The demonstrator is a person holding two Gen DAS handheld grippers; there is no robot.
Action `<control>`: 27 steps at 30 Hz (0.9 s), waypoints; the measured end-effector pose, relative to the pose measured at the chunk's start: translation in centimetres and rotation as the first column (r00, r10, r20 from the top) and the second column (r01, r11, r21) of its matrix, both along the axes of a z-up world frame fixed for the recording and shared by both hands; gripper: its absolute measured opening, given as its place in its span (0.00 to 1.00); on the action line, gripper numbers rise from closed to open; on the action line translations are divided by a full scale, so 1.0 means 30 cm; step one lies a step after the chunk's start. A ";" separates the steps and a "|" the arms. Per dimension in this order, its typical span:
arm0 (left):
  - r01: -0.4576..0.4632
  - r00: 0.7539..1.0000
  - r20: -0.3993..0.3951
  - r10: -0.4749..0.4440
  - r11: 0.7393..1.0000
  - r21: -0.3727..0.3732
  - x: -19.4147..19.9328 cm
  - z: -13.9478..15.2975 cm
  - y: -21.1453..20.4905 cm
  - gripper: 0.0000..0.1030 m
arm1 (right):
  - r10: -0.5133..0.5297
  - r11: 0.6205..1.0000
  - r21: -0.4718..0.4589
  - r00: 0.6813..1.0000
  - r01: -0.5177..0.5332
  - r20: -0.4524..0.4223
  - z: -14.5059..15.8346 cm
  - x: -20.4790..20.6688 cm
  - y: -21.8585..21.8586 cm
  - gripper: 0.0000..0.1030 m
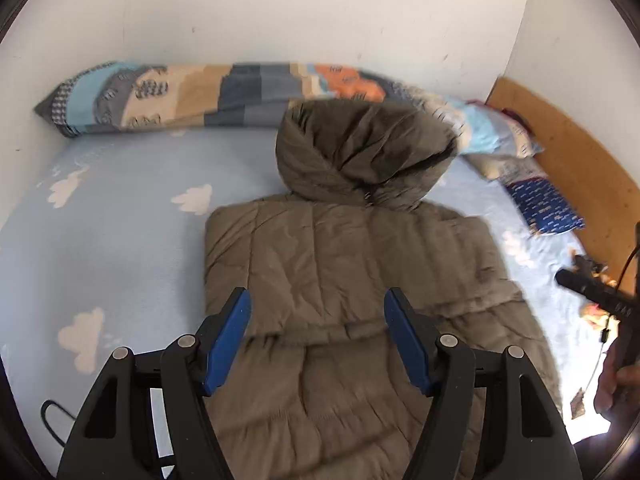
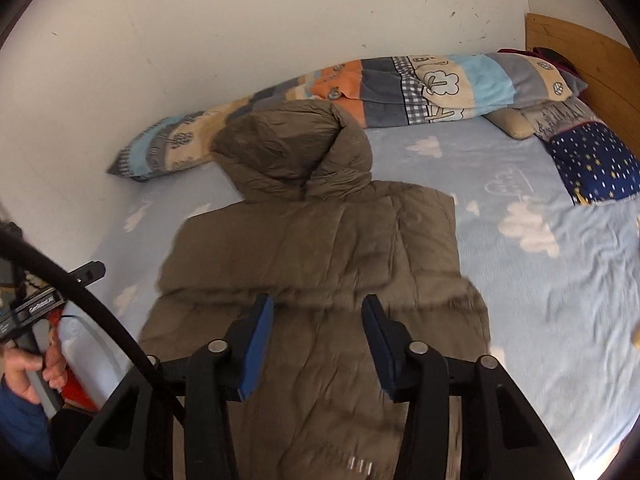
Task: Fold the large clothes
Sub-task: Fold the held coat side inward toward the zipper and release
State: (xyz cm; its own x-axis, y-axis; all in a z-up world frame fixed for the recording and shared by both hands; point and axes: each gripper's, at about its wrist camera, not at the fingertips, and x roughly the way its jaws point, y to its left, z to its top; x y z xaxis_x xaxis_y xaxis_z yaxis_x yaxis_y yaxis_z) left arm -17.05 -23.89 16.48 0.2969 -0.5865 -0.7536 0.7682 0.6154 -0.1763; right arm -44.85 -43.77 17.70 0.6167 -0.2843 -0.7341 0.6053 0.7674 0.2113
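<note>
Olive hooded coat [image 1: 344, 248] lies flat on the cloud-print bedsheet [image 1: 120, 240], its hem cut off below both views. Left gripper [image 1: 318, 304] and right gripper [image 2: 318, 308] hover above it angled downward, jaws apart, empty.

Both hand-held grippers [image 1: 318, 300] [image 2: 318, 306] empty, agape
</note>
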 end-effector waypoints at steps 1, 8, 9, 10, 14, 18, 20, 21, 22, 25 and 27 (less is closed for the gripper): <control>-0.008 1.000 0.009 0.008 1.000 0.011 0.027 -0.038 -0.034 0.66 | 0.008 1.000 0.003 1.000 -0.008 0.004 -0.018 0.020 -0.022 0.47; -0.077 0.995 -0.062 0.083 0.994 0.080 0.208 -0.293 -0.175 0.66 | -0.018 1.000 0.014 0.999 0.018 -0.036 -0.189 0.212 -0.208 0.47; -0.083 0.995 -0.050 0.088 0.991 0.102 0.223 -0.324 -0.191 0.66 | -0.031 0.999 0.022 0.998 0.032 -0.047 -0.222 0.233 -0.240 0.47; -0.076 0.996 -0.046 0.082 0.990 0.122 0.228 -0.347 -0.204 0.66 | -0.037 0.999 0.033 0.998 0.039 -0.052 -0.241 0.238 -0.259 0.47; -0.061 0.995 -0.065 0.073 0.985 0.163 0.241 -0.409 -0.225 0.70 | -0.050 0.994 0.093 0.994 0.059 -0.096 -0.340 0.271 -0.324 0.47; -0.070 0.990 -0.109 0.089 0.983 0.168 0.272 -0.444 -0.223 0.77 | -0.053 0.990 0.121 0.984 0.074 -0.168 -0.446 0.279 -0.342 0.50; -0.070 0.992 -0.093 0.087 0.982 0.173 0.266 -0.445 -0.227 0.78 | -0.056 0.987 0.142 0.985 0.079 -0.165 -0.461 0.274 -0.351 0.50; -0.073 0.992 -0.085 0.089 0.982 0.172 0.267 -0.439 -0.226 0.78 | -0.058 0.984 0.159 0.985 0.084 -0.160 -0.465 0.268 -0.358 0.51; -0.079 0.992 -0.080 0.093 0.983 0.166 0.265 -0.423 -0.221 0.77 | -0.061 0.983 0.163 0.985 0.087 -0.163 -0.465 0.266 -0.361 0.51; -0.094 0.993 -0.069 0.101 0.991 0.091 0.263 -0.329 -0.201 0.76 | -0.072 0.982 0.158 0.983 0.099 -0.166 -0.416 0.252 -0.351 0.51; -0.108 0.993 -0.051 0.110 0.993 0.042 0.262 -0.270 -0.195 0.76 | -0.073 0.984 0.154 0.989 0.092 -0.126 -0.350 0.233 -0.336 0.52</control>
State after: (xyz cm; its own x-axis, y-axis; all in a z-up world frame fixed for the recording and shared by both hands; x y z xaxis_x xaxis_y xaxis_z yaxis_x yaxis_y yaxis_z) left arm -9.19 -29.73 8.38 0.3166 -0.5222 -0.7918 0.6863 0.7024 -0.1888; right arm -37.85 -53.85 7.19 0.5011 -0.2046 -0.8409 0.6932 0.6765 0.2486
